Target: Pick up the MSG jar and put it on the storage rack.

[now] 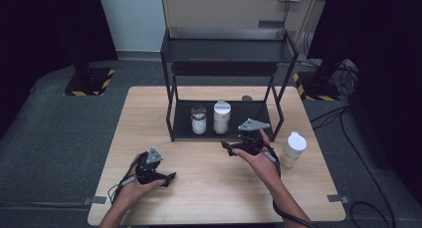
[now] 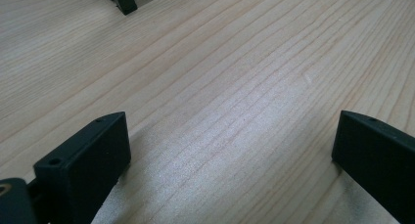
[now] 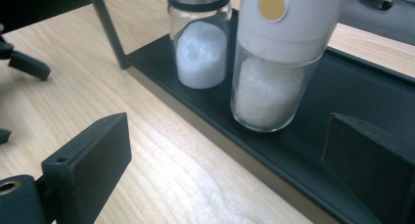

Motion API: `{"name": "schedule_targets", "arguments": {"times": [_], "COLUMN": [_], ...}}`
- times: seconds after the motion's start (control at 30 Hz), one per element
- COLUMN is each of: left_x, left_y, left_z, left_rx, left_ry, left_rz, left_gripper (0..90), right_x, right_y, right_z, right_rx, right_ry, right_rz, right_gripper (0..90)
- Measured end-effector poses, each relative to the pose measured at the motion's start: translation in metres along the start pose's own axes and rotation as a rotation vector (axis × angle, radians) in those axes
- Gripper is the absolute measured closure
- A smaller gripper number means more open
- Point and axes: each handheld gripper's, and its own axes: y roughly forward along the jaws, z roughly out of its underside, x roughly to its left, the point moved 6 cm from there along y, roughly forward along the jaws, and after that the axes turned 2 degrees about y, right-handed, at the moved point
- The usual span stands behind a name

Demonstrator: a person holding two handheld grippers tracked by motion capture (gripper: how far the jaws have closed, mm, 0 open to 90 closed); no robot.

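Note:
On the lower shelf of a black rack (image 1: 185,133) stand two jars: a glass shaker (image 1: 198,119) with a steel lid and white powder, and a taller white-topped grinder (image 1: 222,117). My right gripper (image 1: 228,148) hovers open just in front of the shelf's front edge. In the right gripper view its jaws stand wide apart around the grinder (image 3: 271,67), with the shaker (image 3: 200,48) to the left, touching neither. My left gripper (image 1: 169,178) is open near the table's front left. In the left gripper view (image 2: 232,131) nothing but bare wood lies between its jaws.
A white-capped bottle (image 1: 293,149) with pale contents stands on the table right of the right hand. The rack's upper shelf (image 1: 226,51) is bare, with a cardboard box behind it. A small dark round thing (image 1: 247,98) lies behind the rack. The wooden table (image 1: 149,113) is surrounded by grey floor.

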Motion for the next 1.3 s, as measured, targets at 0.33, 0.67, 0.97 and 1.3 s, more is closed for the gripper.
{"name": "schedule_targets", "arguments": {"times": [0.33,0.67,0.97,1.3], "left_x": [0.0,0.0,0.0,0.0], "left_y": [0.0,0.0,0.0,0.0], "left_z": [0.0,0.0,0.0,0.0], "left_rx": [0.0,0.0,0.0,0.0], "left_ry": [0.0,0.0,0.0,-0.001], "left_rz": [0.0,0.0,0.0,0.0], "left_gripper": [0.0,0.0,0.0,0.0], "right_x": [0.008,0.012,0.019,0.021], "right_y": [-0.007,-0.018,-0.023,-0.028], "right_z": [0.01,0.019,0.03,0.039], "right_rx": [-0.001,0.001,0.013,0.021], "right_ry": [-0.029,-0.05,-0.055,-0.052], "right_rz": [-0.044,-0.069,-0.091,-0.105], "right_gripper": [4.8,4.8,5.1,5.1]}}
